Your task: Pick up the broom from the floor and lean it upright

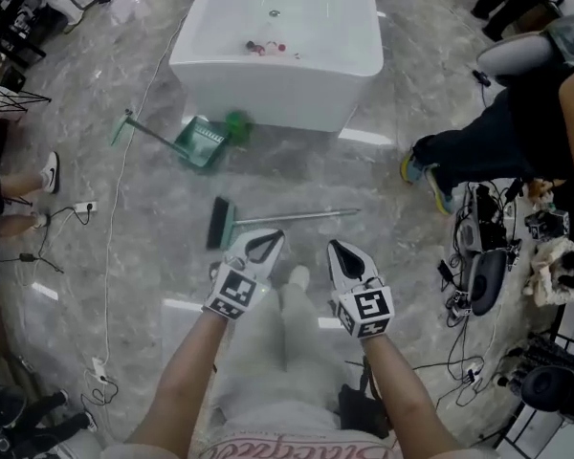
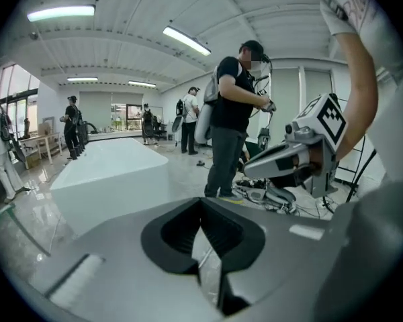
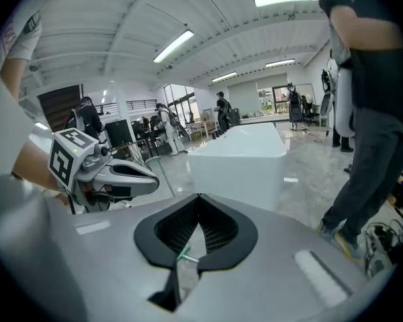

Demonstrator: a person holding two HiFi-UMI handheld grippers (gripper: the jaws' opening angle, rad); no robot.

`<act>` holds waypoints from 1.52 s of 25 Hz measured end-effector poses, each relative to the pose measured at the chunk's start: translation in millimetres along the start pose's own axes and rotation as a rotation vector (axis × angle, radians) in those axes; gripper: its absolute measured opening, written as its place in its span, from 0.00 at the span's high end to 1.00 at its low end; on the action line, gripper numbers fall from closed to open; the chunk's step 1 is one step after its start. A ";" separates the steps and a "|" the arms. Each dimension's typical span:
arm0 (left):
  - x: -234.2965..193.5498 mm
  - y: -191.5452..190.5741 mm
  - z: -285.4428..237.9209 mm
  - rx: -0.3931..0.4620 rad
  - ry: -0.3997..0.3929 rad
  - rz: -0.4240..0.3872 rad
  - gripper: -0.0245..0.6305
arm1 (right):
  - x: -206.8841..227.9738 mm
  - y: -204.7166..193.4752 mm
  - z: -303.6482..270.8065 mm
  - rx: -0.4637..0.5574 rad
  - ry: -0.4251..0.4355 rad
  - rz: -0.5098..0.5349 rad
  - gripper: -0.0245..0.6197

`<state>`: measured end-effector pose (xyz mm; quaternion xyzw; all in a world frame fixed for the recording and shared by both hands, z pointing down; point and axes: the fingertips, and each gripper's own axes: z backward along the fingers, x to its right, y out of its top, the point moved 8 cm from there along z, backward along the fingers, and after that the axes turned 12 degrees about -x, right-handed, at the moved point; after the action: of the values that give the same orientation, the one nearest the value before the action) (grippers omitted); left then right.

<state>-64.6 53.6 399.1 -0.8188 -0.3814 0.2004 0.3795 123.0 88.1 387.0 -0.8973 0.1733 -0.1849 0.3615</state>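
The broom (image 1: pixel 231 220) lies flat on the grey marble floor, with its dark and green head (image 1: pixel 219 223) at the left and its silver handle (image 1: pixel 306 215) running right. My left gripper (image 1: pixel 268 241) hovers just on my side of the handle, near the head, shut and holding nothing. My right gripper (image 1: pixel 340 251) hangs beside it below the handle's right half, also shut and bare. In the left gripper view the shut jaws (image 2: pixel 201 203) fill the lower frame, with the right gripper (image 2: pixel 289 166) beside them. The right gripper view shows its jaw tips (image 3: pixel 200 200) together, with a green bit (image 3: pixel 184 252) of the broom behind them.
A green dustpan (image 1: pixel 203 142) with a long handle lies on the floor beyond the broom. Behind it stands a large white block (image 1: pixel 277 36). A person (image 1: pixel 478 142) stands at the right beside cables and gear (image 1: pixel 483 275). A sneakered foot (image 1: pixel 50 172) and a power strip (image 1: pixel 84 207) are at the left.
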 end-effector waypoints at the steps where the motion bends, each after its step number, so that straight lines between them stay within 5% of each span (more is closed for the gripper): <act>1: -2.8 -9.5 -13.4 -0.022 -0.015 0.002 0.96 | 5.3 -9.2 -10.9 -0.022 -0.005 -0.015 0.96; 13: -47.7 -183.8 -226.3 -0.239 -0.158 -0.071 0.96 | 70.3 -146.2 -205.3 -0.148 -0.054 -0.034 0.96; 18: -47.6 -271.3 -307.5 -0.422 -0.266 -0.215 0.81 | 92.2 -211.6 -278.4 -0.226 -0.073 -0.020 0.96; 22: -42.0 -328.9 -368.4 -0.557 -0.319 -0.370 0.77 | 104.2 -252.8 -318.2 -0.287 0.004 0.042 0.96; 30: -35.0 -392.3 -451.4 -0.748 -0.373 -0.545 0.83 | 131.7 -295.6 -364.4 -0.357 0.043 0.093 0.96; 38: -38.2 -410.1 -471.4 -0.761 -0.389 -0.543 0.83 | 147.6 -289.3 -378.5 -0.330 0.049 0.118 0.96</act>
<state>8.8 -24.3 1015.8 -0.7179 -0.6901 0.0902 0.0147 129.8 -2.5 877.4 -0.9280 0.2622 -0.1542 0.2153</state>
